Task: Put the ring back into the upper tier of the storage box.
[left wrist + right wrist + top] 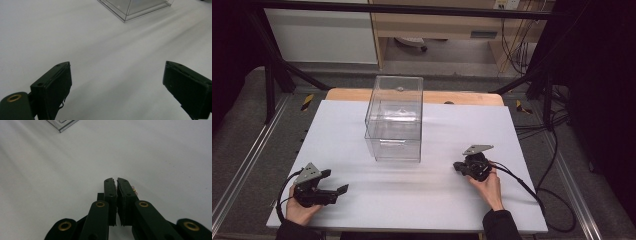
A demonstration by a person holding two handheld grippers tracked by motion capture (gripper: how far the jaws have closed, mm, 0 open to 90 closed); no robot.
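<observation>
Clear, hard plastic forms the tall rectangular box (394, 118), whose smooth, glossy walls show a horizontal seam about halfway up and a small round knob in its top panel; it stands upright on the table sheet (412, 195), a matte white, flat surface laid over a wooden board (349, 94) whose pale edge shows at the far side. Seen from the high view, the box sits at twelve o'clock of the sheet's centre, well apart from both tools. One base corner of it appears at the top edge of the left gripper view (127, 15) and another at eleven o'clock in the right gripper view (61, 126). Left gripper (334, 181), of matte black, blocky parts with a grey three-cornered plate on top, lies low over the sheet at about eight o'clock of the box, held from behind by the left hand (299, 210), its jaws aimed toward three o'clock and spread wide with nothing but bare sheet between them. Right gripper (456, 166), of the same build, rests at about four o'clock of the box in the right hand (487, 187), pointing toward nine o'clock; its flat pads are drawn together face to face, and nothing can be made out between them. Brass-coloured rivets mark the linkage.
</observation>
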